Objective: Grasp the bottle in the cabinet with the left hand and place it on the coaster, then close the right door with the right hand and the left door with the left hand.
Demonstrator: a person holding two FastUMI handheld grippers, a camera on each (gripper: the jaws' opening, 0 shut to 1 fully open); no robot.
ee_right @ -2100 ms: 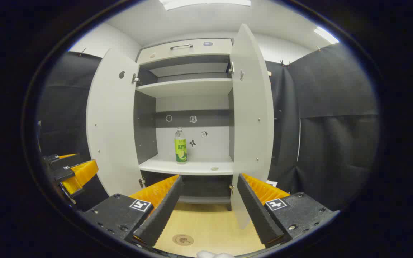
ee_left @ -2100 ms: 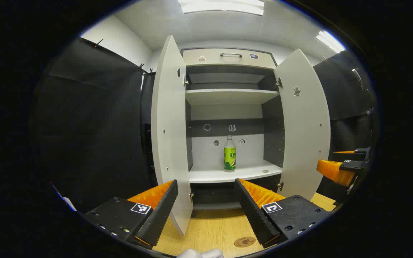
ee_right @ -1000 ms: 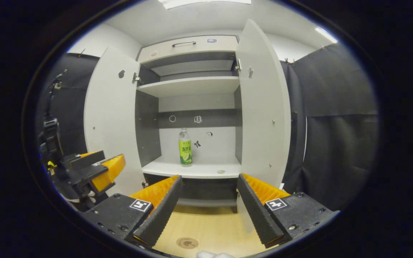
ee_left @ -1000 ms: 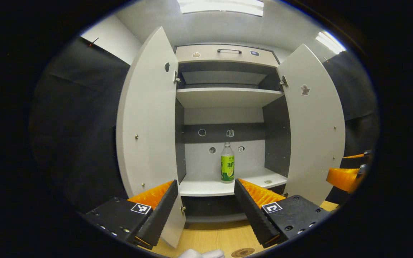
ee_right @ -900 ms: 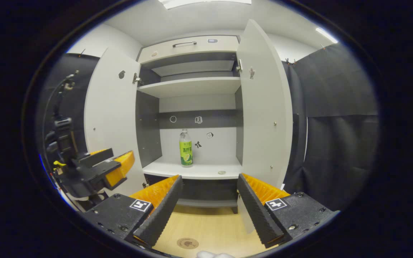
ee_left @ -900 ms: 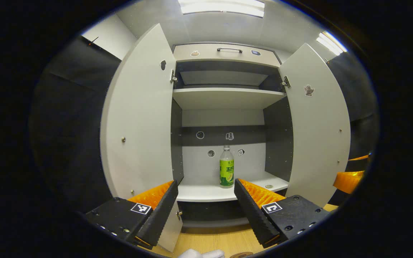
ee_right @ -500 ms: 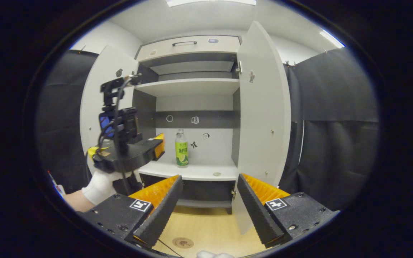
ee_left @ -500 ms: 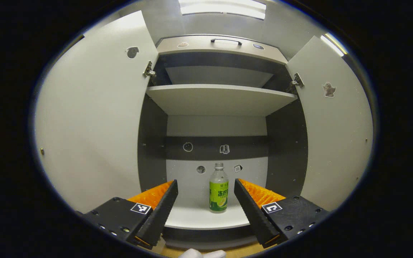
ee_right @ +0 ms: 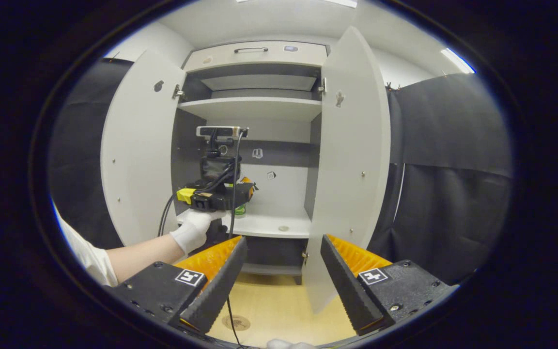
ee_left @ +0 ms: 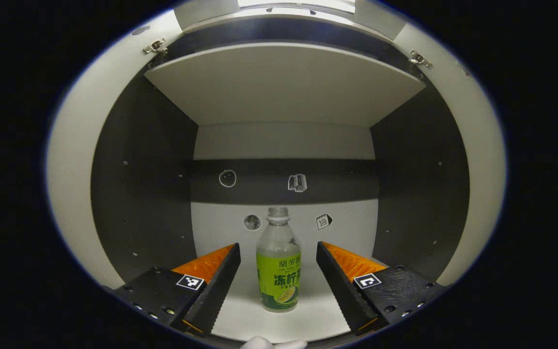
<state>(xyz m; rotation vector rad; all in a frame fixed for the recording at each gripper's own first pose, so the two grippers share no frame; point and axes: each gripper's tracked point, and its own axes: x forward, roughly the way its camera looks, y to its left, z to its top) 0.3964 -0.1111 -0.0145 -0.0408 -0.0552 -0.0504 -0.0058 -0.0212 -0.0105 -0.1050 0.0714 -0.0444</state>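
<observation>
Standing upright between the spread left gripper point(ee_left: 277, 252) fingers: clear bottle point(ee_left: 278, 261), green label.

This is a recording booth dressed up as a bit of a home, not a lived-in room. The landmark is a tall white cabinet point(ee_right: 255, 145) with dark inner walls, standing on a pale wood tabletop point(ee_right: 279, 310). To either side of the cabinet hang black cloth drapes point(ee_right: 448, 160), clipped up along their top edge, with plain white wall showing above them. Over the cabinet, flat strip lights point(ee_right: 458, 60) glow in a white ceiling. Inside the cabinet, small stickers point(ee_left: 297, 182) dot the back panel, and more sit on the inner door faces. In front of the cabinet, a white-gloved hand point(ee_right: 191, 231) holds a cabled camera rig.
</observation>
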